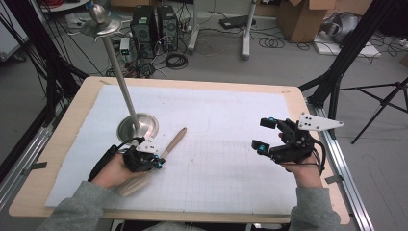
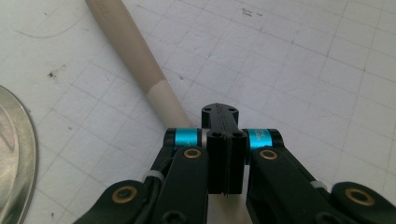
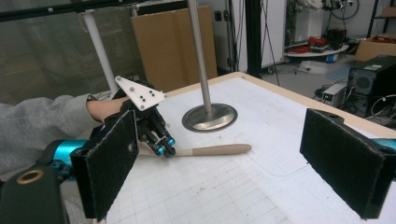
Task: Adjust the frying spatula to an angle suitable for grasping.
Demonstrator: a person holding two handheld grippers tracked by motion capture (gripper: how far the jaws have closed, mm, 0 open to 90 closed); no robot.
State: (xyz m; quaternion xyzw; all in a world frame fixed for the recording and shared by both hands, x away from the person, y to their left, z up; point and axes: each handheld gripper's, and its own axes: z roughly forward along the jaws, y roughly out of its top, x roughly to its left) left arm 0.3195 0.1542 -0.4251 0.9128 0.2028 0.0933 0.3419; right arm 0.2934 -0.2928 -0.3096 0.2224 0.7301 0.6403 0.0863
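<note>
Wooden spatula (image 1: 163, 155) is pinched by left gripper (image 1: 155, 162); right gripper (image 1: 262, 136) is held spread.
Slip is risked if lifted (long overhang, blade heavy); stand base (image 1: 138, 126) could be struck.

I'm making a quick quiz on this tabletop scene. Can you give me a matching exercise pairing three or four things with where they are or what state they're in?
Things:
1. left gripper
2. right gripper
3. wooden stick
4. metal stand

States or places:
A. fingers wide apart, nothing between them
B. upright, round base on the white mat
C. shut on the stick
D. lying flat on the mat, one end gripped

Pairs: 1-C, 2-A, 3-D, 4-B
</note>
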